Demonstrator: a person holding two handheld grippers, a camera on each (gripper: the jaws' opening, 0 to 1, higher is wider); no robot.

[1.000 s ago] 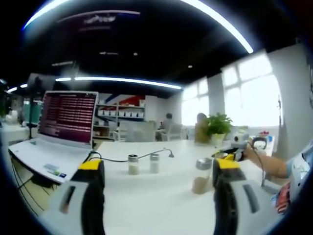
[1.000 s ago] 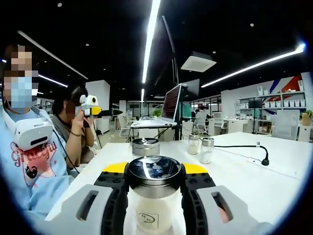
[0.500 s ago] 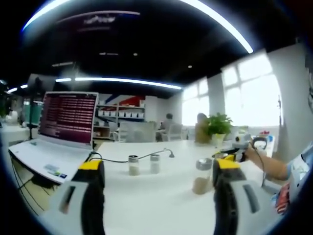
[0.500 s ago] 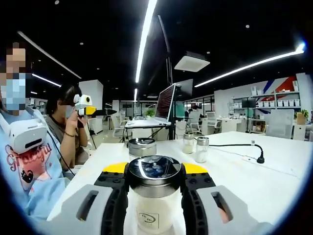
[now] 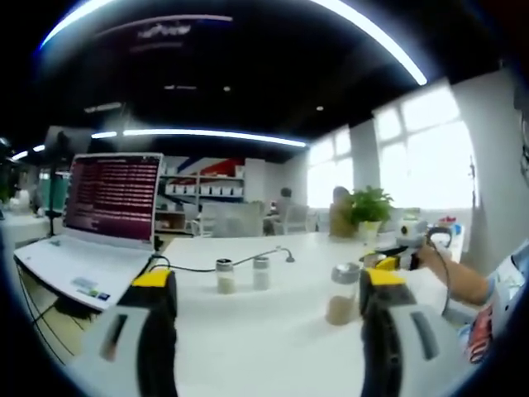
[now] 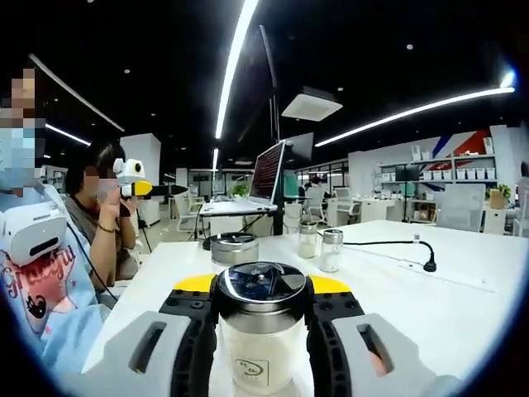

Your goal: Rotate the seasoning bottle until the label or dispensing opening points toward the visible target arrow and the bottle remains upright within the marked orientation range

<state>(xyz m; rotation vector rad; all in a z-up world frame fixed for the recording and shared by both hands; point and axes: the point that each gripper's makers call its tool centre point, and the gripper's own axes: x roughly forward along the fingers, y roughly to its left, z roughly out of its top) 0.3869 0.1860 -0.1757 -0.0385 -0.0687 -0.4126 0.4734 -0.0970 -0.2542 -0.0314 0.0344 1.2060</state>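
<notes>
our right gripper [image 6: 259,331] clamps the upright seasoning bottle [image 6: 259,331] at six o'clock; the background has slid left, so we judge we are turning it. our left gripper [image 5: 260,331] hangs wide, empty.

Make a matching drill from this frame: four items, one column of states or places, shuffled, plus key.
Items:
1. right tool
2. left tool
3. laptop
4. potted plant

States or places:
A. lid up, screen lit
B. open, nothing between its jaws
C. far table edge, by the windows
D. shut on the seasoning bottle

Pairs: 1-D, 2-B, 3-A, 4-C
</notes>
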